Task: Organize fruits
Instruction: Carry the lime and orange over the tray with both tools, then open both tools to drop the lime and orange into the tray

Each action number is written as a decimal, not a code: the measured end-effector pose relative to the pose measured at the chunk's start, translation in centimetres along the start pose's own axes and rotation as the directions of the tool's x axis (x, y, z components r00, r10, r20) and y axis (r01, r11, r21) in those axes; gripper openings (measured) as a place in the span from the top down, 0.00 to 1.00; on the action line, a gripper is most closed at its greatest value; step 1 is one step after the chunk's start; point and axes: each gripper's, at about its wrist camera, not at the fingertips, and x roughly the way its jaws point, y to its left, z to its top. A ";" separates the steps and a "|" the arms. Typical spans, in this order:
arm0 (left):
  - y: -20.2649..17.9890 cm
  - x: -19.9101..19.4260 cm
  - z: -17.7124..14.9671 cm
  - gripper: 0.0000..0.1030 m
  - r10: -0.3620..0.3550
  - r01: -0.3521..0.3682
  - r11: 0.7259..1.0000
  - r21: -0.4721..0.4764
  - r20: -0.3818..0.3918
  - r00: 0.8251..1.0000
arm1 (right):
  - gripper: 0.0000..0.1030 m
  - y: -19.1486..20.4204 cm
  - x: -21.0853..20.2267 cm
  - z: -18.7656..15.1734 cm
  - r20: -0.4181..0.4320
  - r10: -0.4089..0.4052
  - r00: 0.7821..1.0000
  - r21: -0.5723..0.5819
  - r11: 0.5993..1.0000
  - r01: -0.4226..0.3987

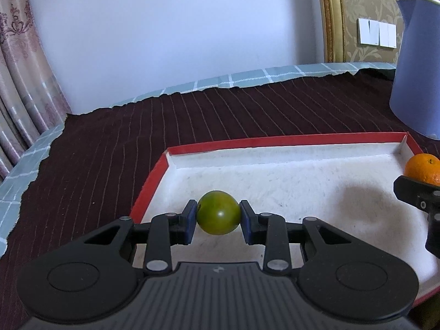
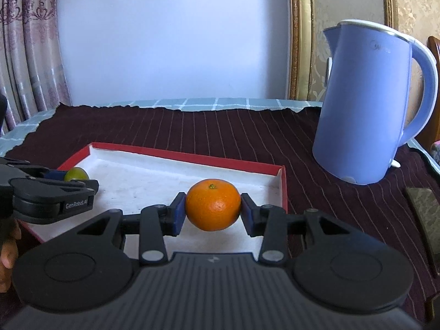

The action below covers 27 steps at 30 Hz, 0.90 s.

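My left gripper pinches the green fruit near the tray's left edge, and my right gripper pinches the orange by its right edge — both jaws pressed against the fruit. I judge neither is released yet; whether they touch the tray floor, I cannot tell — letting go remains.

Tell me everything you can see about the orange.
The orange is round, a bit flattened, bright with pitted, glossy peel and a small green stem scar on top. It looks whole and unpeeled. The right claw is shut on it, one blue pad pressed to each side, stem end up. It sits over the right part of the white, red-rimmed tray; whether it touches the tray floor is unclear.
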 end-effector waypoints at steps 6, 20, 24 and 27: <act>-1.0 1.2 1.0 0.69 -0.007 0.007 1.000 0.011 -0.012 1.000 | 0.62 -0.2 1.3 0.7 -0.019 -0.024 1.000 -0.004 1.000 0.024; -1.9 2.4 1.4 0.35 -0.003 0.003 1.000 0.019 -0.018 1.000 | 0.43 -0.2 2.8 0.9 -0.033 -0.073 0.997 -0.022 0.997 0.072; -2.0 1.7 1.3 0.35 0.022 -0.022 0.999 0.040 0.009 1.000 | 0.35 -0.1 2.3 0.7 -0.028 -0.065 0.998 -0.018 0.998 0.064; -1.7 1.0 0.9 0.35 0.026 -0.027 0.999 0.034 0.015 1.000 | 0.22 0.4 1.6 0.5 -0.004 -0.073 0.997 -0.034 0.997 0.073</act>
